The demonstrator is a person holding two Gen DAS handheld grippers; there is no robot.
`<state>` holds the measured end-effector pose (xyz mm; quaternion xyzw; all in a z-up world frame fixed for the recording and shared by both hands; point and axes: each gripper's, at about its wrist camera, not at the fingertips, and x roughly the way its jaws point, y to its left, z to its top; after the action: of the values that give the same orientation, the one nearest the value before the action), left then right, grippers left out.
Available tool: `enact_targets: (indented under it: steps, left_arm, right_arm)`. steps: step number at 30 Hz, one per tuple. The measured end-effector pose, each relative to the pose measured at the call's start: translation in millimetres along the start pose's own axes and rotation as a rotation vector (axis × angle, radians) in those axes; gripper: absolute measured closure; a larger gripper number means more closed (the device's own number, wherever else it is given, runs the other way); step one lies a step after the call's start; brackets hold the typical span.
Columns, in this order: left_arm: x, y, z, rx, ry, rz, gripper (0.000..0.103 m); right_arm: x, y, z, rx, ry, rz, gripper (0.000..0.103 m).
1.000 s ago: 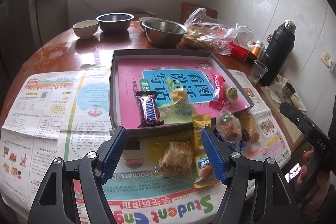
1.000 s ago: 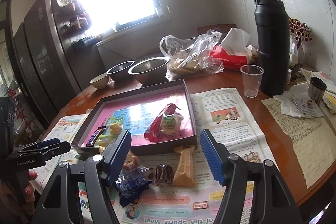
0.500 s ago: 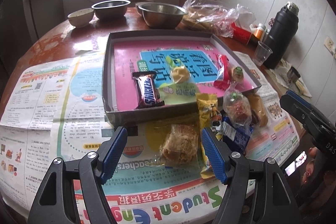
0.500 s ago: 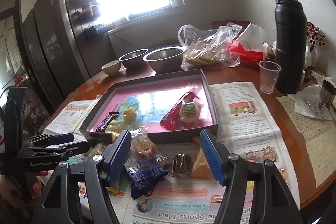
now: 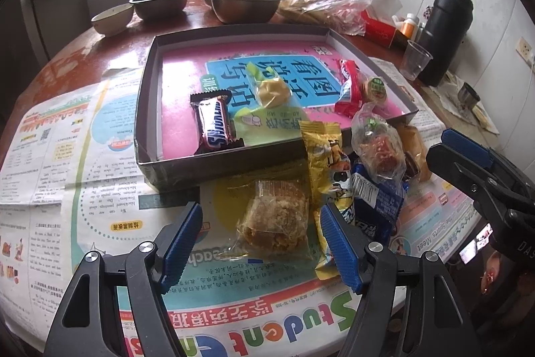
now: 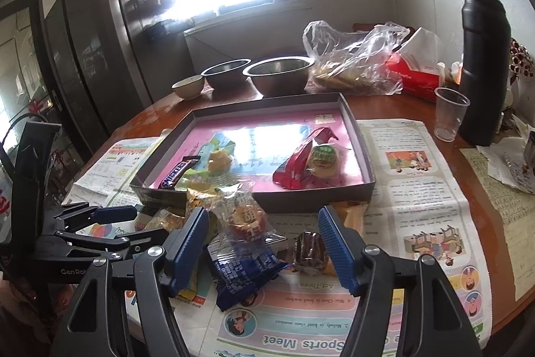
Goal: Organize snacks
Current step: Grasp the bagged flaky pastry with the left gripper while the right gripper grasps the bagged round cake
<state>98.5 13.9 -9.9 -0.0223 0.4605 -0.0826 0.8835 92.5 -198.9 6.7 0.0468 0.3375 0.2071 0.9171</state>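
Left gripper hanging wide open over clear-wrapped pastry — gripping nothing. Right gripper gaping, empty, over loose snacks lying just before gray tray — Snickers bar sitting inside.

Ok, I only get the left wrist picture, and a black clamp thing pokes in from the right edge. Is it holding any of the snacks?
Observer: No. In the right wrist view the right gripper is open. Its fingers stand either side of loose snacks on the newspaper and press none of them.
Operator: Which snacks are between them?
Observer: A clear packet lies over a blue packet. A small brown sweet, mostly hidden in your picture, sits close to one finger.
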Motion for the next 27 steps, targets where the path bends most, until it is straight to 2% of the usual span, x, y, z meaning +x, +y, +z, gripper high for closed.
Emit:
enact_targets:
  steps: [13, 21, 25, 27]
  left_arm:
    - [18.7, 2.5, -3.6, -0.001, 0.05, 0.007, 0.028]
    - [23.2, 7.3, -3.7, -0.008, 0.061, 0.001, 0.028]
    - [24.1, 8.5, -2.8, -0.012, 0.055, 0.003, 0.028]
    - [25.0, 7.6, -1.9, -0.01, 0.051, 0.007, 0.028]
  right_arm:
    - [35.9, 14.9, -4.5, -0.105, 0.07, 0.0, 0.036]
    - [51.0, 16.3, -8.2, -0.137, 0.081, 0.005, 0.037]
    - [56.0, 16.5, -9.7, -0.151, 0.081, 0.006, 0.051]
    - [57.7, 17.6, -10.4, -0.158, 0.076, 0.008, 0.053]
